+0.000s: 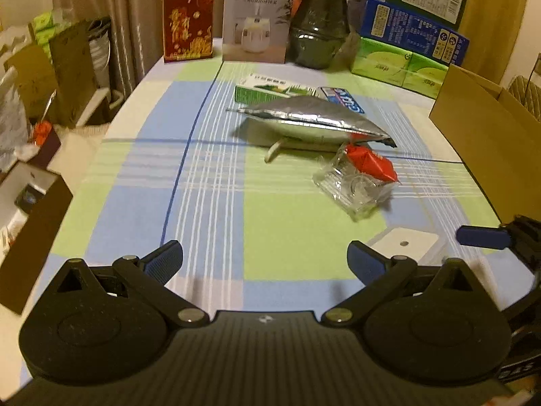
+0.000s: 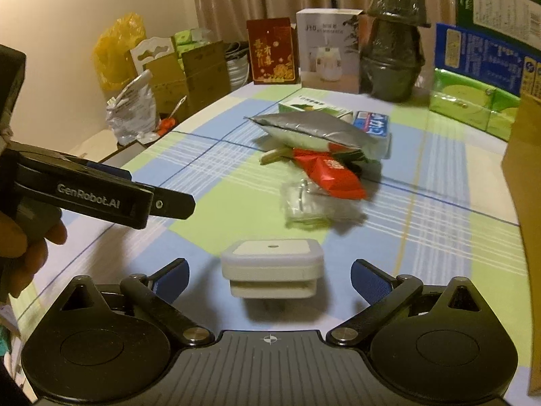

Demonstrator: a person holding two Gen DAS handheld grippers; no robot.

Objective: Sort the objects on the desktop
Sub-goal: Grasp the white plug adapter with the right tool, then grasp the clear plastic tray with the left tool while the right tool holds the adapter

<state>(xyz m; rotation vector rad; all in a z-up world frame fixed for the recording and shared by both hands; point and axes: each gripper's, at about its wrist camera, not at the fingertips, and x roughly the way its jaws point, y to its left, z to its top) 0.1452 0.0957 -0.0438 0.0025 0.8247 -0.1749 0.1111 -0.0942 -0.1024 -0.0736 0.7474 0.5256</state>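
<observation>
A pile lies mid-table: a silver foil pouch (image 1: pixel 311 120) (image 2: pixel 314 128), a red packet (image 1: pixel 370 162) (image 2: pixel 329 174), a clear plastic wrapper (image 1: pixel 351 187) (image 2: pixel 307 204), a green box (image 1: pixel 267 91) and a blue-white box (image 1: pixel 341 98). A white square block (image 2: pixel 272 267) (image 1: pixel 404 243) sits nearest. My left gripper (image 1: pixel 265 262) is open and empty, short of the pile. My right gripper (image 2: pixel 268 280) is open, its fingers either side of the white block, not touching it.
A checked cloth (image 1: pixel 209 203) covers the table. A cardboard box (image 1: pixel 487 135) stands at the right edge. A red box (image 1: pixel 187 23), a humidifier box (image 1: pixel 257 20), a dark wrapped jar (image 1: pixel 321 23) and green tissue packs (image 1: pixel 399 67) line the back. Boxes and bags crowd the floor at left (image 1: pixel 40 101).
</observation>
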